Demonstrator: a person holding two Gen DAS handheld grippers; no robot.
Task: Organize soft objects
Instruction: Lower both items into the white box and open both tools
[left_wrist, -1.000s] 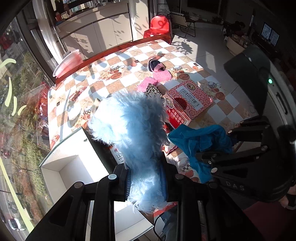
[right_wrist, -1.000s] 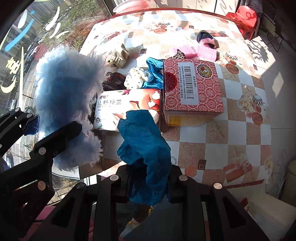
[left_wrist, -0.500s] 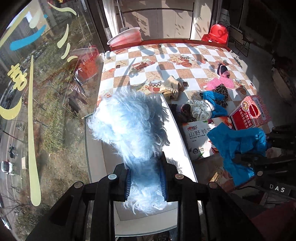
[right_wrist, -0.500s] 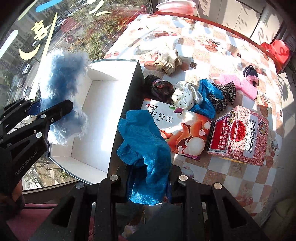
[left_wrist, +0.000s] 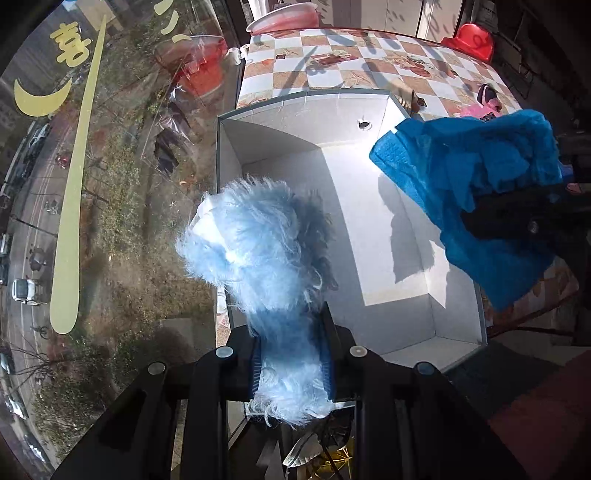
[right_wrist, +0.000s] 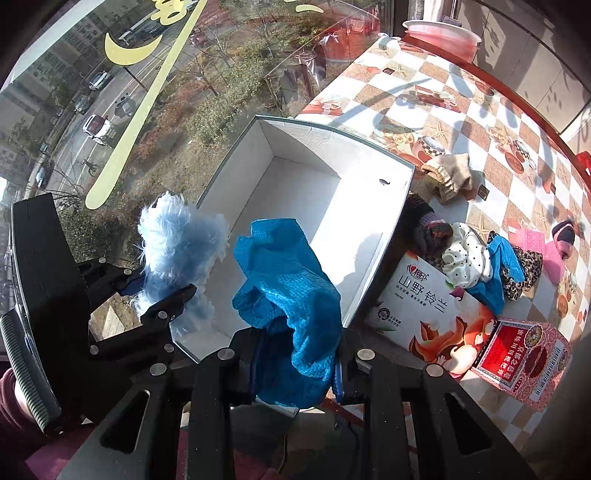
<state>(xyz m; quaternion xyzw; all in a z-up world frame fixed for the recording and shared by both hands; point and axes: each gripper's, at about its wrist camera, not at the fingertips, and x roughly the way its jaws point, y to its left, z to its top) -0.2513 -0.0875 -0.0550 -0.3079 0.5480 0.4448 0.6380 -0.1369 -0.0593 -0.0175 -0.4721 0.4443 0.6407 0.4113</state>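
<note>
The left tool (left_wrist: 291, 369) pinches a fluffy light-blue piece (left_wrist: 255, 243) over the empty white box (right_wrist: 325, 206) on the worktop (right_wrist: 480, 122). The right tool (right_wrist: 295, 365) pinches a floppy blue cloth (right_wrist: 291, 291). Both look light and squashy, so a pinch in the middle should hold them.

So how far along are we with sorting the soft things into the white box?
Nothing is in the white box yet; its inside shows bare. In hand: the left claw is shut on a fluffy light-blue piece, the right claw on a blue cloth, both over the box. Left: the glove, the dark knit, the dotted cloth and the pink pieces on the table.
</note>
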